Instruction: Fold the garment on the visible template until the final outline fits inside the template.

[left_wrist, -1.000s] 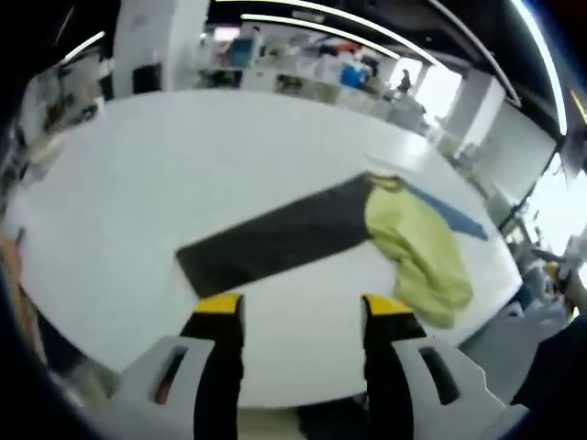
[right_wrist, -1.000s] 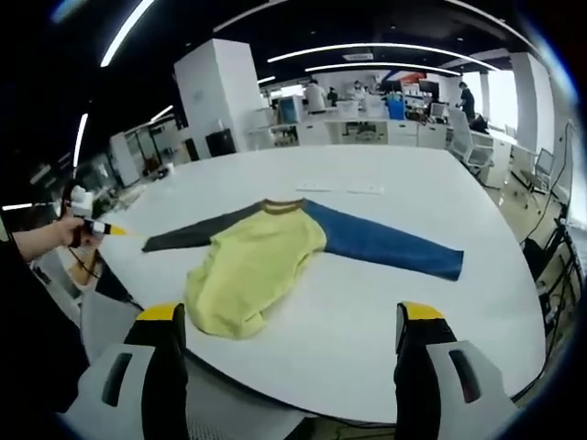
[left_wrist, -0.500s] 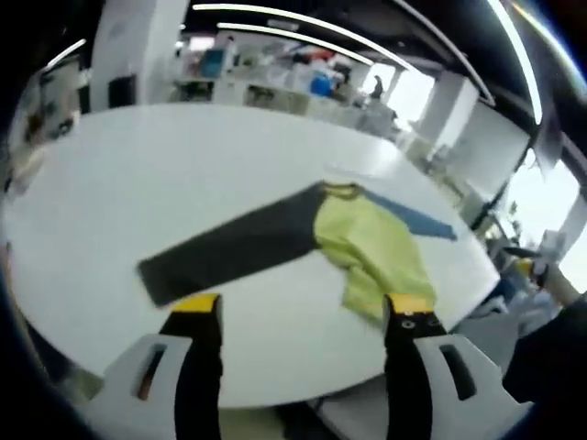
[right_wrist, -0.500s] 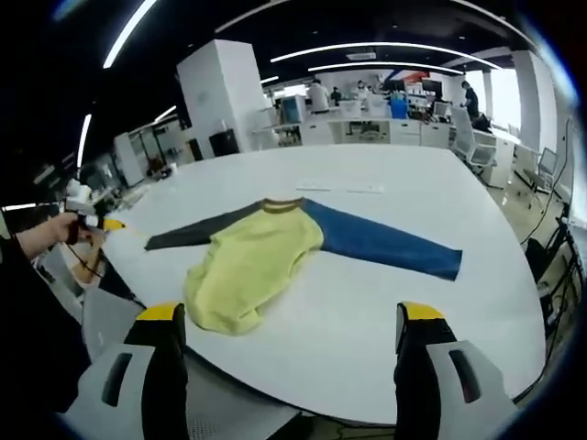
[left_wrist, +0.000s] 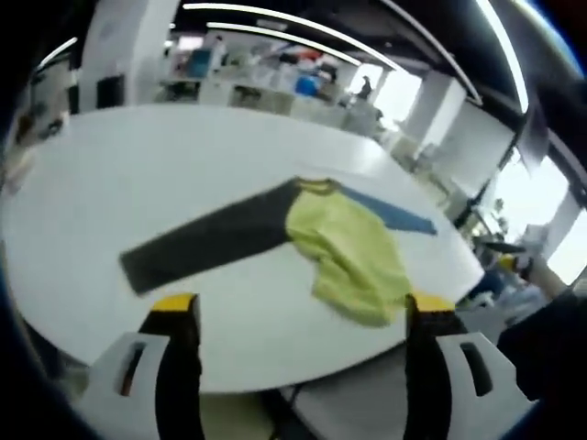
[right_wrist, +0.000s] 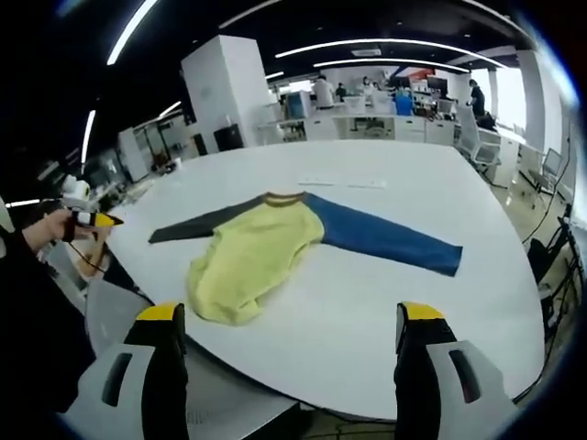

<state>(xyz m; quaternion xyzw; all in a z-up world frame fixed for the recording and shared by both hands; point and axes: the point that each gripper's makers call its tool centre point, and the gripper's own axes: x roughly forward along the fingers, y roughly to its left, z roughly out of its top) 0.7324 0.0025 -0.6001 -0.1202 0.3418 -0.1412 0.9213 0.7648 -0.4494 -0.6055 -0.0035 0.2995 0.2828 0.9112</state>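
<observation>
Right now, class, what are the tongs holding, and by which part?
Nothing: both the left tongs and right tongs are open, short of the shirt.

I see a big white round table (right_wrist: 385, 312) (left_wrist: 138, 174) taking up most of both views. Behind it in the right gripper view, a white pillar (right_wrist: 223, 92) stands at the left, and beyond it run desks (right_wrist: 367, 124) crowded with gear, with people (right_wrist: 323, 90) standing among them. An office chair (right_wrist: 472, 137) sits by the far right edge. Long ceiling lights (right_wrist: 385, 46) (left_wrist: 275, 16) curve overhead. Bright windows (left_wrist: 564, 215) show at the right of the left gripper view.
</observation>
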